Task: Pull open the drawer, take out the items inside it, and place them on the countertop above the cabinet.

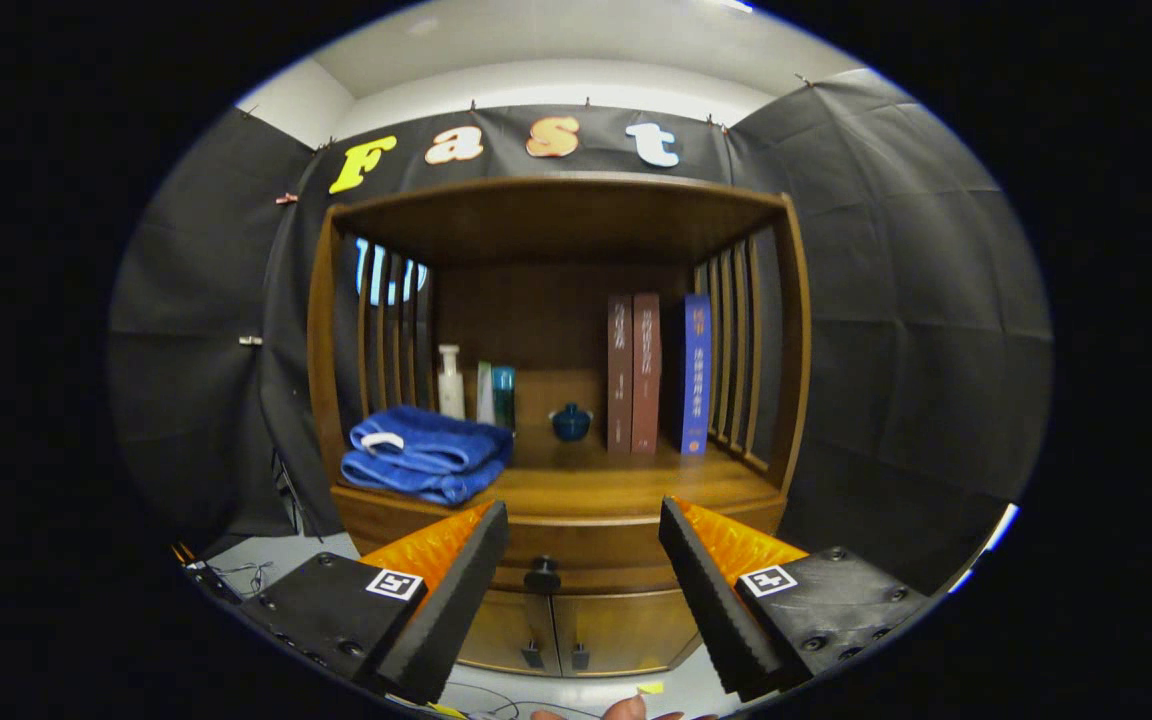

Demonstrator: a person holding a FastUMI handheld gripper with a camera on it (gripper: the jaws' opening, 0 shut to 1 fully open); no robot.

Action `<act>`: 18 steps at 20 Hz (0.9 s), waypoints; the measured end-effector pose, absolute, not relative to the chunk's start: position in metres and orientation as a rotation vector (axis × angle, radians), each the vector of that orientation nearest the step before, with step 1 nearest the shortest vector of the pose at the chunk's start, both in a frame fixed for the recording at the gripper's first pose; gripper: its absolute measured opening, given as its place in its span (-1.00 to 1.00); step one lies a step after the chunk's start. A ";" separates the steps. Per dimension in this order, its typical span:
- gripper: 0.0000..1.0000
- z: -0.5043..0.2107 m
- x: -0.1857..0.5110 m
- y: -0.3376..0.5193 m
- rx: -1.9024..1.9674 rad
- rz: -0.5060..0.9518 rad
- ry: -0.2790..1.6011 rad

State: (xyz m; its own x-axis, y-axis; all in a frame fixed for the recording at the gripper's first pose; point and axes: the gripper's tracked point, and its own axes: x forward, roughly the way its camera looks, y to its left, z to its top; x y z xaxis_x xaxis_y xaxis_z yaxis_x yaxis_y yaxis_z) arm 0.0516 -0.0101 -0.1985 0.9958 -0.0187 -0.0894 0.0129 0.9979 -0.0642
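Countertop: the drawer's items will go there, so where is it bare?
The countertop is bare in front, between the blue towel and right slats, ahead of the blue pot. Crowded: bottles behind the towel, books back right. The open gripper faces the drawer knob.

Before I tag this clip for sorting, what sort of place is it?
Probably a staged booth, not a real home: black cloth walls surround a lone wooden cabinet with books and a towel. The open gripper faces its closed drawer's knob.

Your drawer (576, 560) is shut, contents hidden; its front partly covered by the spread claw (584, 560); book spines (646, 372) too small to read
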 end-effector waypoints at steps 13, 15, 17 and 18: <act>0.79 -0.351 0.173 0.014 -0.022 0.001 0.274; 0.30 -0.365 0.179 0.012 -0.004 -0.006 0.330; 0.05 -0.366 0.182 0.012 0.010 -0.012 0.310; -0.10 -0.365 0.180 0.013 0.013 -0.014 0.302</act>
State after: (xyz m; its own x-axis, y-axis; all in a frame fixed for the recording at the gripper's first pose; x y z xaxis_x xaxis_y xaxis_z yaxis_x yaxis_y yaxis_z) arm 0.1796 0.0130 -0.3648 0.9546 -0.0118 -0.2975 0.0157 0.9998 0.0106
